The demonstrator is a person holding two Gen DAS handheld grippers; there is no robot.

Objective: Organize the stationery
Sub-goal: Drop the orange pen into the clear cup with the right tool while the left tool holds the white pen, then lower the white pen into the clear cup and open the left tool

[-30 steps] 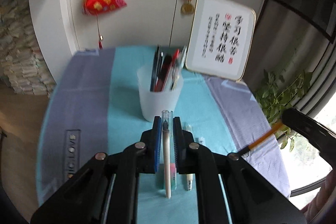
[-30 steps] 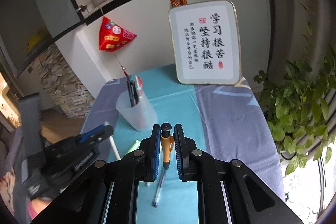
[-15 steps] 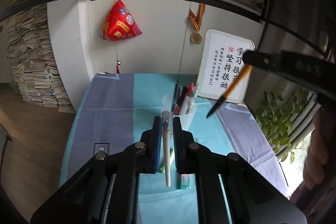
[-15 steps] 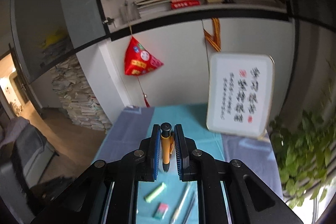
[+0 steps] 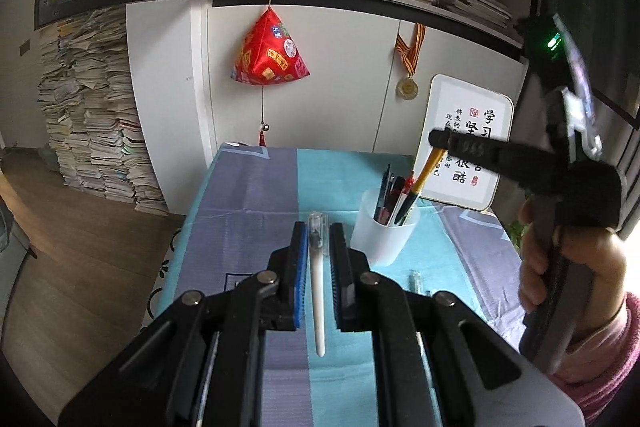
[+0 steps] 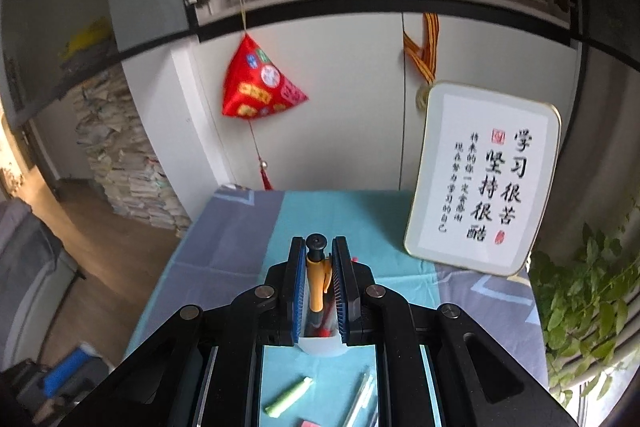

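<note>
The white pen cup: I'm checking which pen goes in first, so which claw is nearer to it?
Right. The right claw holds its orange pen tip-down in the white pen cup. The left claw, gripping a white pen, sits back, left of the cup.

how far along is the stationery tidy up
Partly done. The white cup already holds several pens. In hand: the right gripper is shut on an orange pen, its tip at the cup's mouth; the left gripper is shut on a white pen. Left on the table: a green highlighter, a clear pen and an eraser.
</note>
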